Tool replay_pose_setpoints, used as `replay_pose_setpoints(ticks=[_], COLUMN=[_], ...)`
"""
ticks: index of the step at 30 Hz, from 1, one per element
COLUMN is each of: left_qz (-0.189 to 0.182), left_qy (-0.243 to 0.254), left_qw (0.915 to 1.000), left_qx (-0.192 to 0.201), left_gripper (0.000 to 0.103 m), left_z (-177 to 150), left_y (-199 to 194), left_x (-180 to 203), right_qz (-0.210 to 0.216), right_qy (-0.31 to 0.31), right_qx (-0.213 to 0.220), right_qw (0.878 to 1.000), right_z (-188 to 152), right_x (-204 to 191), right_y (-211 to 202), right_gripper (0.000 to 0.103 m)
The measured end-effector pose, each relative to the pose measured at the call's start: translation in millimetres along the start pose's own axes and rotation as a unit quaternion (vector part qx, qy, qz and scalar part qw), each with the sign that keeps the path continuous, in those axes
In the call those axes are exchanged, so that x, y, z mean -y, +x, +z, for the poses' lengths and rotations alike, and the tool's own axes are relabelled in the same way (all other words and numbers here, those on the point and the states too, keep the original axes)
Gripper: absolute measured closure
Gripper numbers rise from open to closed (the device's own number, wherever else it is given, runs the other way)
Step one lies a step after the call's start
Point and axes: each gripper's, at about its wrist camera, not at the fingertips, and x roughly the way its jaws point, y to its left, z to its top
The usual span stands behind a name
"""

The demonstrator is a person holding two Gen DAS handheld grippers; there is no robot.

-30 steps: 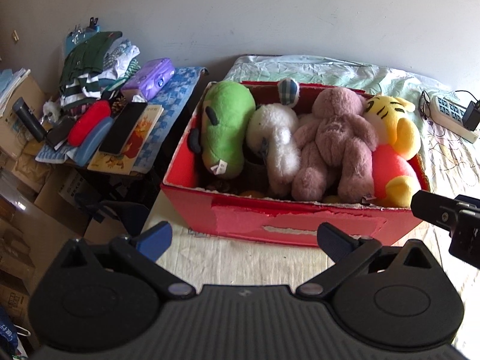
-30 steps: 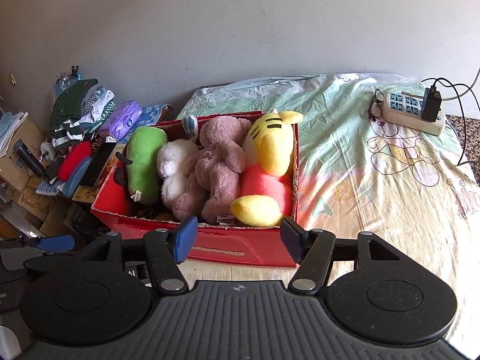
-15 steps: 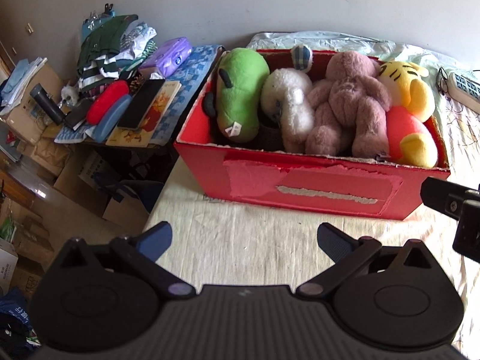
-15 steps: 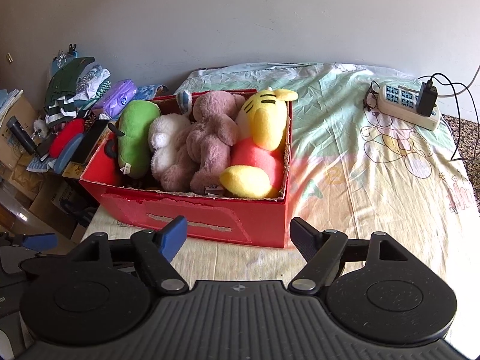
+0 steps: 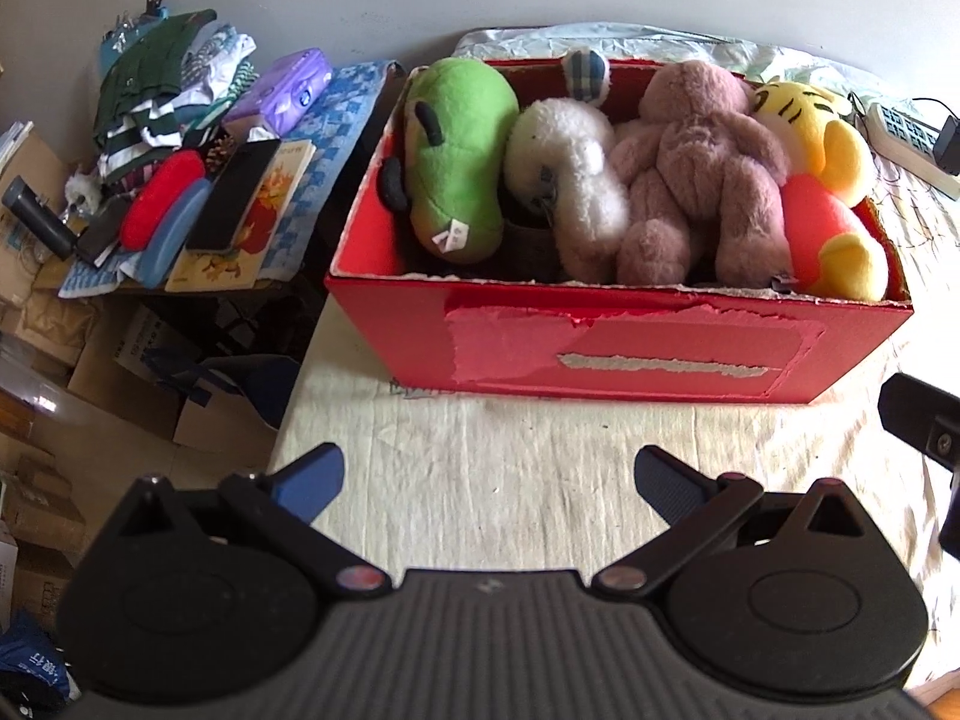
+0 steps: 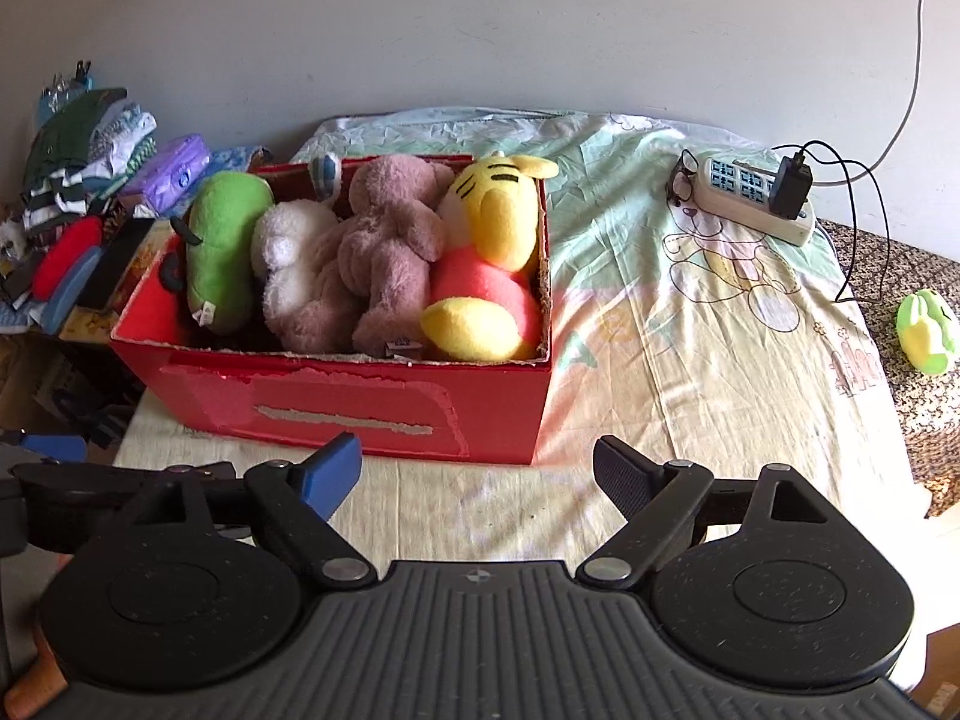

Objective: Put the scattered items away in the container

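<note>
A red box [image 5: 630, 354] [image 6: 336, 396] stands on the bed and holds a green plush [image 5: 459, 150] [image 6: 219, 252], a white plush [image 5: 576, 180] [image 6: 288, 264], a mauve bear [image 5: 696, 162] [image 6: 384, 246] and a yellow tiger [image 5: 822, 162] [image 6: 492, 252]. My left gripper [image 5: 486, 480] hangs open over the sheet in front of the box, nothing between its fingers. My right gripper [image 6: 477, 468] is near the box's front right corner, its jaws opening wide and empty. A small green plush [image 6: 927, 330] lies far right on a speckled surface.
A side table [image 5: 336, 138] left of the box carries folded clothes [image 5: 162, 78], a purple case [image 5: 288, 90], a book and a phone. Cardboard boxes [image 5: 138, 384] sit on the floor below. A power strip [image 6: 756, 198] with a plugged charger lies on the bed sheet [image 6: 690, 312].
Both grippers drew back from the box and tilted downward, so the box's torn front face shows fully. The right gripper's fingers spread wider. The small green plush came into view at right.
</note>
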Motion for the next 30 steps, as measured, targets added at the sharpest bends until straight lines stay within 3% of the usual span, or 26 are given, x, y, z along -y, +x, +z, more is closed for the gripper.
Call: replay_pose_setpoints(ticks=[13,21,30], left_qz=[-0.045,-0.046,-0.032], left_qy=[0.056,0.066,0.057], left_qw=[0.9972,0.9967,0.9978], left_qx=[-0.022,-0.014,-0.004], left_gripper=[0.0,0.0,0.0], left_z=[-5.7,-2.4,0.0], left_y=[25.9,22.4,12.0], left_x=[9.3,21.9,37.3], right_qz=[-0.044,-0.073,-0.067], right_qy=[0.1,0.08,0.075], right_qx=[-0.044,-0.041,-0.034], right_qw=[0.993,0.993,0.994], right_z=[-7.6,-4.7,2.0], right_x=[15.2,17.4,31.8], right_y=[24.2,26.8,28.3], right_gripper=[0.017,0.017,0.017])
